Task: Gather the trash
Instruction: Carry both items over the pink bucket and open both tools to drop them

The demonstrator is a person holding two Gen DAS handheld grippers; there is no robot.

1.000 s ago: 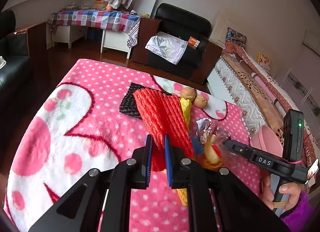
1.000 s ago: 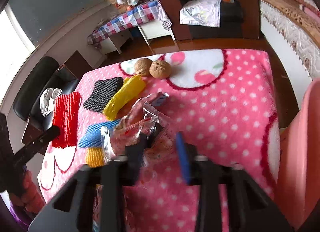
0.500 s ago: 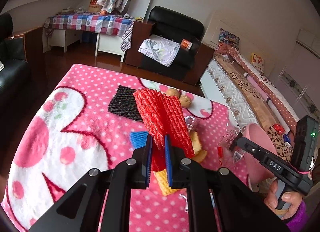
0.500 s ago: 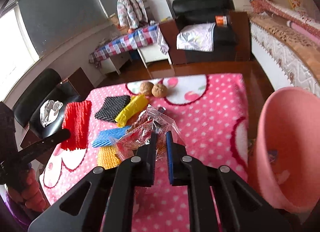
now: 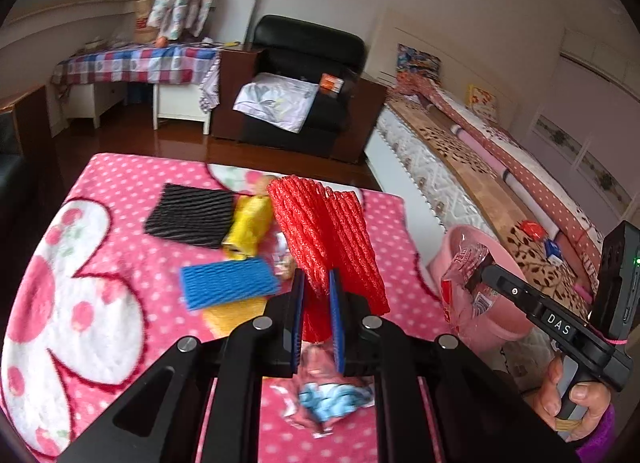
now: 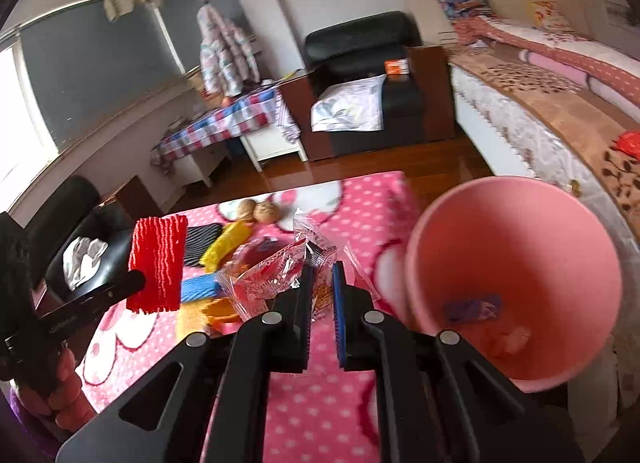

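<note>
On the counter (image 5: 112,263), a foam net sleeve (image 5: 192,215) lies far left, with a second sleeve (image 5: 228,287) nearer. Two walnuts (image 6: 258,211) sit at the far edge. A bin (image 6: 516,283) stands off the counter's right side, a bed (image 6: 560,111) beyond it; an armchair (image 5: 304,83) stands far behind.

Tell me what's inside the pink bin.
In the pink bin lie a blurred bluish wrapper and a pale scrap near the bottom. The right gripper's arm covers the bin's lowest near part.
</note>
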